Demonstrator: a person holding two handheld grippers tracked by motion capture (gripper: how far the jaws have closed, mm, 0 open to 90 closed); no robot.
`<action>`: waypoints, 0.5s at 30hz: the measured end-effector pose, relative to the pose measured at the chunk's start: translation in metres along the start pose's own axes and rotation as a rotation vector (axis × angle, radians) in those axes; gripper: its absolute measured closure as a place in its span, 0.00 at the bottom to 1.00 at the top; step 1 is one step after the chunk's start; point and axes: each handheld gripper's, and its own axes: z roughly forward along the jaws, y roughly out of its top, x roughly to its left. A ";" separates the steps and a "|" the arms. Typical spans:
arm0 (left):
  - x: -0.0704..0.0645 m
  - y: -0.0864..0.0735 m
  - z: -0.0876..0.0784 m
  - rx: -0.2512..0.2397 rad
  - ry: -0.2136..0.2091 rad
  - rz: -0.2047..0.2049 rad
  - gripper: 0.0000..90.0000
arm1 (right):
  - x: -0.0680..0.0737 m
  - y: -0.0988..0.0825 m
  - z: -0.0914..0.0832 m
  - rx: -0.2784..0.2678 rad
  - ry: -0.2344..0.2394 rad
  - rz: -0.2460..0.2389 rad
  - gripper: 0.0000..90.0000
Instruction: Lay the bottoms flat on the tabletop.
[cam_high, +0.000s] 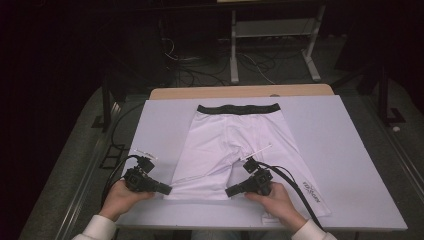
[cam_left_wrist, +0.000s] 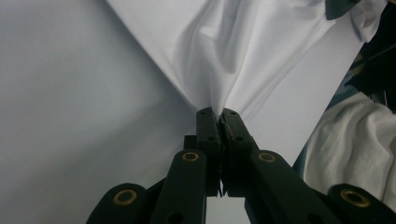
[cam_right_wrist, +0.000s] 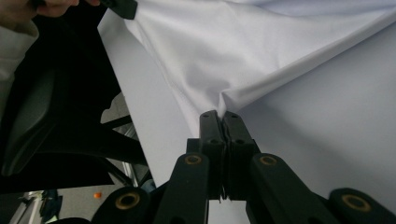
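Observation:
White shorts (cam_high: 225, 145) with a black waistband (cam_high: 238, 108) lie flat on the white table top (cam_high: 340, 150), waistband at the far side. At the near left leg's outer corner my left gripper (cam_high: 168, 190) is shut on the hem. My right gripper (cam_high: 229, 191) is shut on the same leg's inner hem corner. In the left gripper view the jaws (cam_left_wrist: 218, 116) pinch a bunched fold of white fabric (cam_left_wrist: 233, 56). The right gripper view has its jaws (cam_right_wrist: 220, 116) closed on a fold of the cloth (cam_right_wrist: 261, 60), with the other hand far off at the top left.
A small white label (cam_high: 311, 192) marks the right leg near the front edge. The wooden table edge (cam_high: 240, 91) runs along the far side. Beyond it stand a white metal frame (cam_high: 272, 45) and cables on the dark floor. Black cables trail from both grippers.

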 end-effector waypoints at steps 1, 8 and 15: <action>0.002 0.000 0.000 0.011 -0.005 -0.010 0.96 | 0.001 -0.001 0.002 0.003 0.005 0.000 0.96; 0.013 0.000 -0.003 0.064 -0.004 -0.027 0.96 | 0.013 -0.004 0.019 0.051 0.041 0.009 0.96; 0.010 -0.003 -0.001 0.110 -0.017 -0.001 0.96 | 0.021 -0.011 0.024 0.074 0.063 0.001 0.96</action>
